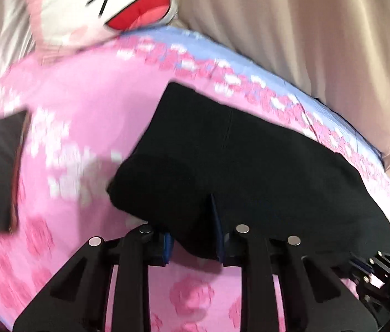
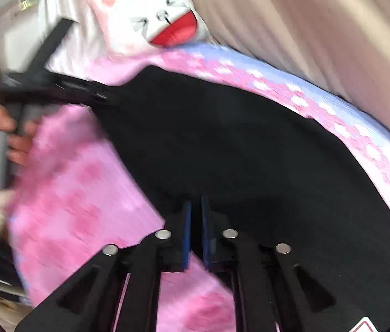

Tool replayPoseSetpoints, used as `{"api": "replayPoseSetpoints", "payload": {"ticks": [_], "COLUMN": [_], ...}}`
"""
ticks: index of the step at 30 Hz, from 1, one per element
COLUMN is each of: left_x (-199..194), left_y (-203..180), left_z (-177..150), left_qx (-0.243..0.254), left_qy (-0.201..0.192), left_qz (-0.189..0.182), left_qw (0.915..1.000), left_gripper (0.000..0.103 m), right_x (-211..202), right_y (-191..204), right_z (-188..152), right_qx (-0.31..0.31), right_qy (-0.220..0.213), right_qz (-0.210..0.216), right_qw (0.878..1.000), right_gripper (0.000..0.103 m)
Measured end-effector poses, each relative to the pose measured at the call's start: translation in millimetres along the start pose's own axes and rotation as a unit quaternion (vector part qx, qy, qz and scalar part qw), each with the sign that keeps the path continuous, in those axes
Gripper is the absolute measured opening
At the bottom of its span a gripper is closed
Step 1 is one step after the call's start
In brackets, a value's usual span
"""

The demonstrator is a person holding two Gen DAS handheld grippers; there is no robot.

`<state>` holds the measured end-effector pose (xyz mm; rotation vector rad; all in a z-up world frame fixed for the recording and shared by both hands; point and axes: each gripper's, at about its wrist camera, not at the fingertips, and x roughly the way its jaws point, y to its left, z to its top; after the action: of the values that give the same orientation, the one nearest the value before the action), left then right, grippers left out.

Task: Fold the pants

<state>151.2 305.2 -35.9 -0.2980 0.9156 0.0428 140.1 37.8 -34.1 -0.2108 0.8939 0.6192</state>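
**Both grippers on the pants edge, fold about to be carried over**

I work on a bed [image 1: 65, 116] under a pink flowered sheet; beige curtains [image 1: 319, 55] hang behind it from twelve to three o'clock. The black pants [image 1: 250, 166] lie across the middle of the bed, running from about ten o'clock down to four in the right wrist view, and they already look doubled lengthwise, though blur keeps me from being sure.

My left gripper [image 1: 195, 235] has a thick bunch of the near pants edge between its blue pads, and I read that as a pinch on the cloth. My right gripper [image 2: 196, 232] has its pads drawn nearly together, a thin lip of black fabric between them at the near edge. In the right wrist view my left hand [image 2: 7, 138] holds its handle at nine o'clock.

I judge the grab for a fold is in hand. Next I must lift both corners together, keep them level, and carry the edge across toward twelve o'clock without the layers slipping.

A cushion [image 2: 150, 25] with a cartoon cat face sits at twelve o'clock. A dark flat object [image 1: 1, 171] lies at nine o'clock. I find no legible writing; a red-edged sticker [image 2: 366, 325] at five o'clock is cut off.
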Motion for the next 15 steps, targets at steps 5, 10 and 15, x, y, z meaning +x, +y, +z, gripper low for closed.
{"api": "replayPoseSetpoints", "payload": {"ticks": [5, 10, 15], "left_x": [-11.2, -77.3, -62.4], "left_y": [-14.6, -24.7, -52.3], "left_z": [-12.0, -32.6, -24.3], "left_qx": [0.046, 0.071, 0.076], "left_qy": [-0.018, -0.116, -0.080], "left_qz": [0.059, 0.140, 0.066], "left_qw": [0.9970, 0.9808, 0.9917], "left_gripper": [0.038, 0.083, 0.083], "right_x": [-29.5, -50.6, 16.8], "right_y": [-21.4, -93.9, -167.2], "right_z": [-2.5, 48.4, 100.8], "right_qx": [0.026, 0.071, 0.151], "right_qy": [-0.016, -0.054, -0.003], "right_qz": [0.029, -0.017, -0.038], "right_qw": [0.999, 0.996, 0.988], "right_gripper": [0.017, 0.018, 0.018]}}
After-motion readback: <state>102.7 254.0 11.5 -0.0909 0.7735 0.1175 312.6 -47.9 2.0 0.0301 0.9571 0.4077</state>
